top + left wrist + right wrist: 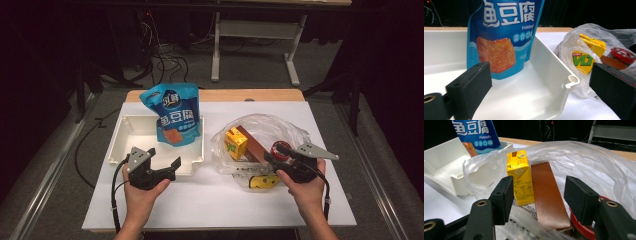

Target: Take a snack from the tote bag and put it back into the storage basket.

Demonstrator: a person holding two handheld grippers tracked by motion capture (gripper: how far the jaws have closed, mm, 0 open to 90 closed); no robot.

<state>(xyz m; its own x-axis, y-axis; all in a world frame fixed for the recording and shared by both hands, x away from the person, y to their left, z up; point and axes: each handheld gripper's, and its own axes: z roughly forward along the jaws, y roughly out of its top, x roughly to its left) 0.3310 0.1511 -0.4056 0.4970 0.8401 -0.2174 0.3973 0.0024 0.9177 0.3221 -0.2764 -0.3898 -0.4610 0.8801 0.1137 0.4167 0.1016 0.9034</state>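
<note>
A blue fish-tofu snack pouch (pixel 173 114) (pixel 504 37) stands upright in the white tray (pixel 125 145) (pixel 554 65), leaning on its back right wall. My left gripper (pixel 163 157) (pixel 540 75) hovers at the tray's near right corner, open, with nothing between the jaws. A clear plastic bag (pixel 285 127) (pixel 584 160) lies to the right, holding a yellow drink carton (pixel 236 142) (pixel 520 175), a flat brown box (pixel 255 147) (pixel 547 195) and a red-lidded tin (pixel 276 148) (pixel 623 55). My right gripper (pixel 275 151) (pixel 540 187) is open over the bag's near side, pointing at the brown box without touching it.
A yellow packet (pixel 262 182) lies in the bag's near fold, just below my right gripper. The white table top (pixel 210 200) stretches between my hands and toward the front edge. A wooden strip (pixel 240 95) runs along the table's far edge.
</note>
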